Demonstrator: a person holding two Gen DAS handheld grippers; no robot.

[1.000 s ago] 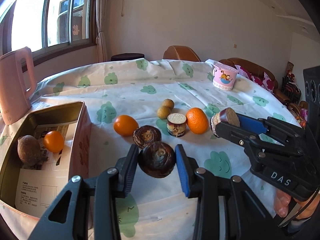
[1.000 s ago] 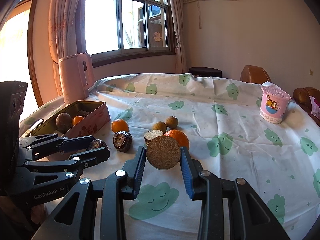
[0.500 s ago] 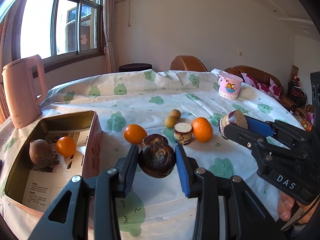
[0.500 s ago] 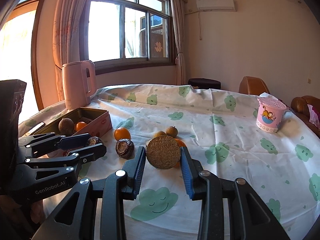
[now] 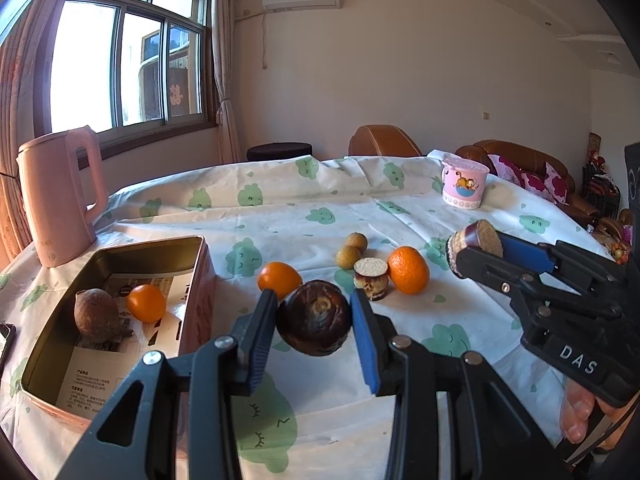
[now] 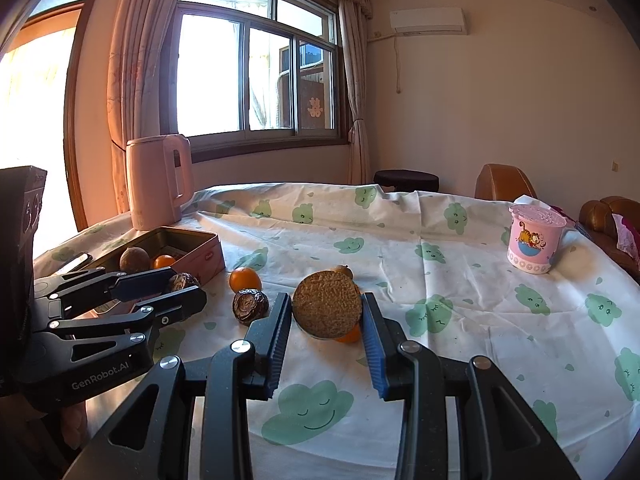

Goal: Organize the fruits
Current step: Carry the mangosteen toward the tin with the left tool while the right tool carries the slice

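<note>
Left gripper (image 5: 314, 322) is pinching a dark brown fruit (image 5: 314, 322) above the tablecloth (image 5: 280, 216), hiding most of another behind it. Right gripper (image 6: 326, 316) is squeezing a cut fruit chunk (image 6: 326, 310), blocking an orange (image 6: 350, 336). Tin box (image 5: 200, 280) at left is holding 2 fruits; pink kettle (image 5: 60, 192) beyond.

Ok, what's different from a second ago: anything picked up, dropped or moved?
Nothing taken or released. The left gripper stays shut on the dark round fruit, the right gripper on the cut brown piece. Both views tilted up slightly. Oranges and tin box unmoved.
</note>
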